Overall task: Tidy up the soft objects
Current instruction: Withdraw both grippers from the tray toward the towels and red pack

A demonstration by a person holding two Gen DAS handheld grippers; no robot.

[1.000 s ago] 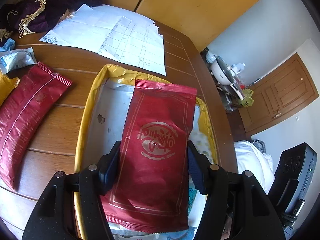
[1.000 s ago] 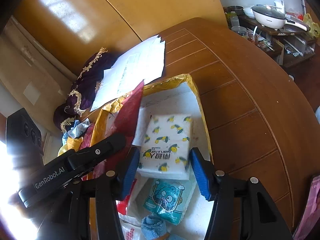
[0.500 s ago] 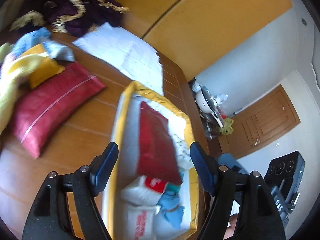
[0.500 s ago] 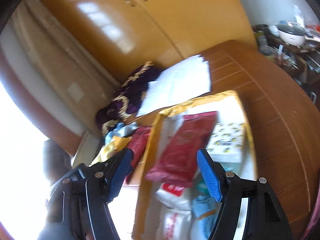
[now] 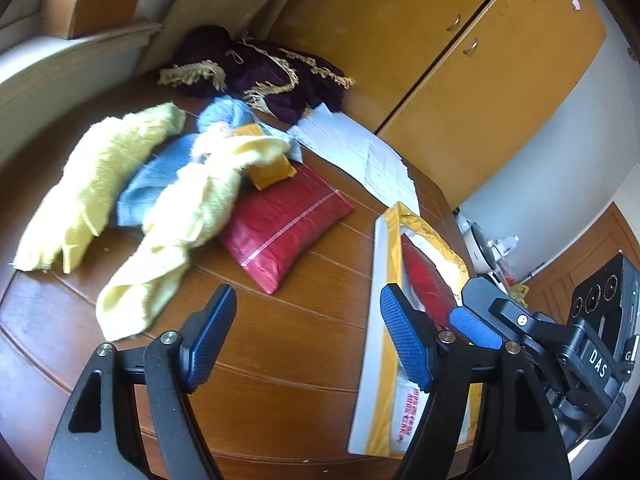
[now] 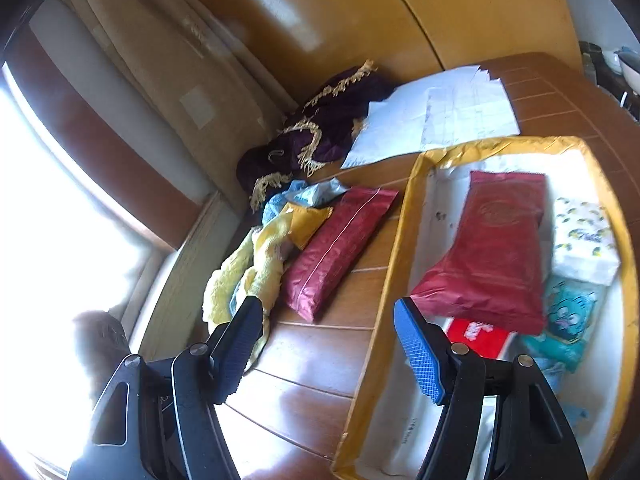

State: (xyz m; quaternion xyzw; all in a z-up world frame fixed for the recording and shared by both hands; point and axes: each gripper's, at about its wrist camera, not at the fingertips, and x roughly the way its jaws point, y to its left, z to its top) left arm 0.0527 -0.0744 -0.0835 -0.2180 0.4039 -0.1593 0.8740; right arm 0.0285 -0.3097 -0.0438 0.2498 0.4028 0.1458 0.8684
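With both the left gripper (image 5: 304, 340) and right gripper (image 6: 328, 350) hanging spread and empty, the red pouch (image 5: 286, 222) is lying on the table (image 5: 288, 344) beside the box (image 6: 404, 240) (probably light, crinkly, slippery; pinching across its middle seems wisest).

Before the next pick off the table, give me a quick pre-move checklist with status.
1. Left tool open and empty: ok, nothing between the pads.
2. Right tool open and empty: ok.
3. Red pack in the box released: ok, it lies on the other packs inside the yellow-rimmed box, free of both tools.
4. Next target reachable: ok, the red pack on the table lies ahead of the left tool, mostly uncovered.
5. Target free of clutter: not ok, the yellow towel and the small yellow pack overlap its far end.
6. Room left in the box: cannot tell, since the near end is hidden behind the right tool.
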